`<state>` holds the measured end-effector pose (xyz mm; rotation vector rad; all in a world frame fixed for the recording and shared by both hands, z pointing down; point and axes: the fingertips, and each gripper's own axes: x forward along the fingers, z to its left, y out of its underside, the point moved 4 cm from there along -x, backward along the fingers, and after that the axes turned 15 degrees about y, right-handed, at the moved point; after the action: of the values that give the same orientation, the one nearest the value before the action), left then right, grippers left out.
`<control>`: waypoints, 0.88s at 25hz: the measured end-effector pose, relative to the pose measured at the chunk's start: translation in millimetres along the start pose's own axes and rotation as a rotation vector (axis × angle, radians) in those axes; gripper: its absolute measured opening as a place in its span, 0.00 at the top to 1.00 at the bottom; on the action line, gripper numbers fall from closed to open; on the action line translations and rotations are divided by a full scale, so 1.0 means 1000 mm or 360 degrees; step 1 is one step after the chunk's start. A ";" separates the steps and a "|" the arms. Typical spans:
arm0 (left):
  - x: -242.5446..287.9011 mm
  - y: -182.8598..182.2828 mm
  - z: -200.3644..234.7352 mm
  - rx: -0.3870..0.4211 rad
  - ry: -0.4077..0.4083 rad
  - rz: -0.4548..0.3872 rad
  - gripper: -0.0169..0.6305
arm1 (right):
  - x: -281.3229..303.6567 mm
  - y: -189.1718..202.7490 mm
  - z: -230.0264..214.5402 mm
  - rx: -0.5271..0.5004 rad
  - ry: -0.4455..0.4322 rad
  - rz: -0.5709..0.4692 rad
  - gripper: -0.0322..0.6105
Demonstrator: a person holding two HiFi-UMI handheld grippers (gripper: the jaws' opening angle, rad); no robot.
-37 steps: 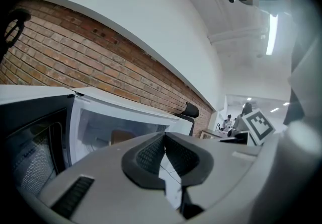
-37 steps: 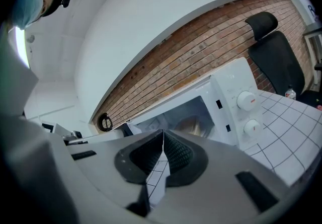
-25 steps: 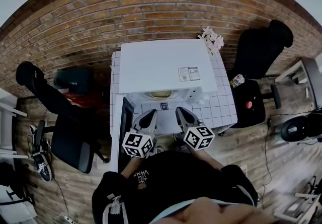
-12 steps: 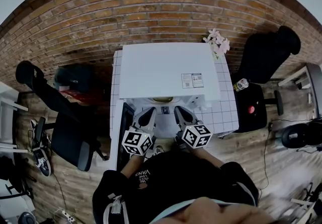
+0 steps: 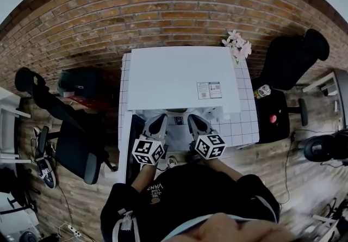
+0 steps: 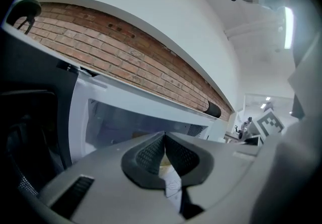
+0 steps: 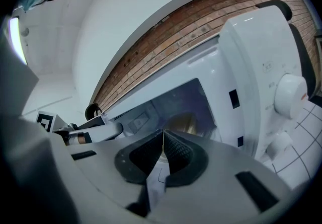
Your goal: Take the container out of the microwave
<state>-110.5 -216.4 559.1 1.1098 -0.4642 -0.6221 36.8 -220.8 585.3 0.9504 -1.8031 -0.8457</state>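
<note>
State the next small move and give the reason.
Probably open both tools before reaching in. The left tool and the right tool are shut in front of the open microwave, and the container sits inside, ungrasped.

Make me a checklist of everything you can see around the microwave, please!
Surface: white tiled table with the microwave standing on it.
Job's things: microwave door is open; the container sits inside, not yet taken out.
Clutter: flowers at the table's back right corner; a can-like thing on a black stool beside the table.
Grippers: left gripper and right gripper are both shut and empty, pointing into the microwave opening.
Cables: thin cables on the floor at the left.
Surroundings: brick wall, wood floor, black office chairs on both sides.
</note>
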 end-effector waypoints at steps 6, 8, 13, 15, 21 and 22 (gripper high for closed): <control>0.007 0.011 0.008 -0.0036 -0.0027 0.0059 0.95 | 0.010 0.009 -0.010 0.0020 0.0053 0.0053 0.94; 0.009 0.015 0.011 -0.0049 -0.0034 0.0071 0.95 | 0.013 0.012 -0.012 0.0023 0.0066 0.0061 0.94; 0.013 0.023 0.019 -0.0099 -0.0057 0.0092 0.95 | 0.021 0.016 -0.014 0.0050 0.0068 0.0083 0.94; 0.015 0.026 0.023 -0.0113 -0.0071 0.0105 0.95 | 0.024 0.017 -0.014 0.0059 0.0069 0.0097 0.94; 0.022 0.036 0.036 -0.0171 -0.0101 0.0139 0.89 | 0.033 0.023 -0.019 0.0089 0.0099 0.0138 0.94; 0.023 0.037 0.038 -0.0183 -0.0101 0.0143 0.87 | 0.035 0.023 -0.019 0.0096 0.0104 0.0142 0.94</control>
<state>-108.4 -246.3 608.2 0.9571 -0.5236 -0.5993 38.5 -243.4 625.4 0.9183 -1.8096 -0.7011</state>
